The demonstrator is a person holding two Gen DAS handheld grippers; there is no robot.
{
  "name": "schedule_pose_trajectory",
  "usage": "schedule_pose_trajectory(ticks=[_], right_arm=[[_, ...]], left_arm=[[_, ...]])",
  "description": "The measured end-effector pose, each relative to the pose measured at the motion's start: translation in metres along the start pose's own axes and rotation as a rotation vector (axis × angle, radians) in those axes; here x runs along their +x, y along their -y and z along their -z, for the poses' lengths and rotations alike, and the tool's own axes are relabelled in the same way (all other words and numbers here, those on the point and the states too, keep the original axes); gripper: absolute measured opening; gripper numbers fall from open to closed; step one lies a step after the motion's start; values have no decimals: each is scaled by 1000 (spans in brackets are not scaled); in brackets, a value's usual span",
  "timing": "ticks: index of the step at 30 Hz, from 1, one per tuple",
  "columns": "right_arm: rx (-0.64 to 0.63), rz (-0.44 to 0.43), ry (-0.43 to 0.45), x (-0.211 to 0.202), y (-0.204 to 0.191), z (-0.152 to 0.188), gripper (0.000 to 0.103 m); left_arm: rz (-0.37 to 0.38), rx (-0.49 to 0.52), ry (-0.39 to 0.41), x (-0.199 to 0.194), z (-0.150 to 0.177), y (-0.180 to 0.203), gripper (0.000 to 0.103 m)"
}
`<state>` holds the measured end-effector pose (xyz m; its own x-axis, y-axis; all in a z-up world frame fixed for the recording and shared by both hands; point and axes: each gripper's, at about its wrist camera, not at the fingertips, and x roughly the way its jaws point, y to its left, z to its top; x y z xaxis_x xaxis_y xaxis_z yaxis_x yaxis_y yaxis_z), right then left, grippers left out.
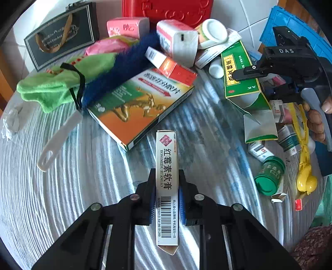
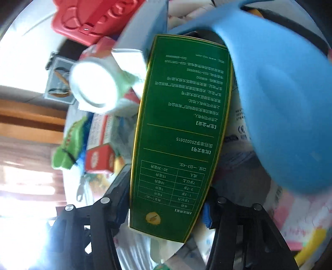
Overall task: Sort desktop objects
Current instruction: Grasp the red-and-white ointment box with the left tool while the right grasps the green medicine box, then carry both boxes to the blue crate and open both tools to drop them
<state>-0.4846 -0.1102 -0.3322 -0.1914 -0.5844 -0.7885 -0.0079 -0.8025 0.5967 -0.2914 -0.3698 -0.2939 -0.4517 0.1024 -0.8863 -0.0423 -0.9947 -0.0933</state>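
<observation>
My left gripper (image 1: 167,192) is shut on a narrow white ointment box (image 1: 167,166) with red and black Chinese print, held above the striped tablecloth. My right gripper (image 2: 169,199) is shut on a tall green medicine box (image 2: 180,133). In the left wrist view the right gripper (image 1: 244,74) and its green box (image 1: 238,76) are at the right, over the pile. A large orange and green box (image 1: 141,103) lies just ahead of the left gripper.
A heap lies ahead: green cloth (image 1: 62,83), blue fuzzy item (image 1: 124,62), tissue packs (image 1: 176,41), a white jar (image 1: 213,31), a red tray (image 1: 166,10), a black box (image 1: 62,35). A green bottle (image 1: 269,176) and yellow clip (image 1: 305,166) sit right. A blue tray (image 2: 280,103) is close.
</observation>
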Motion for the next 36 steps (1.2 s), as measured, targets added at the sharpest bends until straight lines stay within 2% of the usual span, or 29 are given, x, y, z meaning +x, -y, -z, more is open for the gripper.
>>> schedule_pose_trajectory(ticks=[4, 8, 11, 15, 19, 22, 25, 27, 31, 36], right_arm=[[-116, -75, 124, -66, -33, 24, 53], [-190, -110, 317, -152, -65, 54, 54], [-254, -50, 489, -221, -84, 87, 54], [-261, 40, 699, -308, -89, 138, 54], [-218, 144, 878, -385, -75, 191, 54], [-166, 228, 983, -433, -55, 223, 54], [-105, 287, 1055, -475, -29, 241, 54], [-76, 336, 1080, -498, -9, 244, 54], [-48, 433, 1073, -526, 31, 235, 54], [-7, 430, 1034, -550, 82, 212, 55]], left_arm=[[-17, 37, 86, -36, -10, 9, 18], [-3, 124, 213, -88, -30, 30, 18], [40, 221, 319, -129, -53, 63, 18], [139, 363, 444, -183, -78, 129, 18], [226, 508, 563, -228, -103, 210, 18], [298, 580, 619, -254, -120, 275, 18], [340, 640, 647, -268, -137, 339, 18], [378, 643, 646, -273, -151, 377, 18], [390, 677, 650, -275, -173, 447, 18], [379, 671, 609, -266, -199, 502, 18]])
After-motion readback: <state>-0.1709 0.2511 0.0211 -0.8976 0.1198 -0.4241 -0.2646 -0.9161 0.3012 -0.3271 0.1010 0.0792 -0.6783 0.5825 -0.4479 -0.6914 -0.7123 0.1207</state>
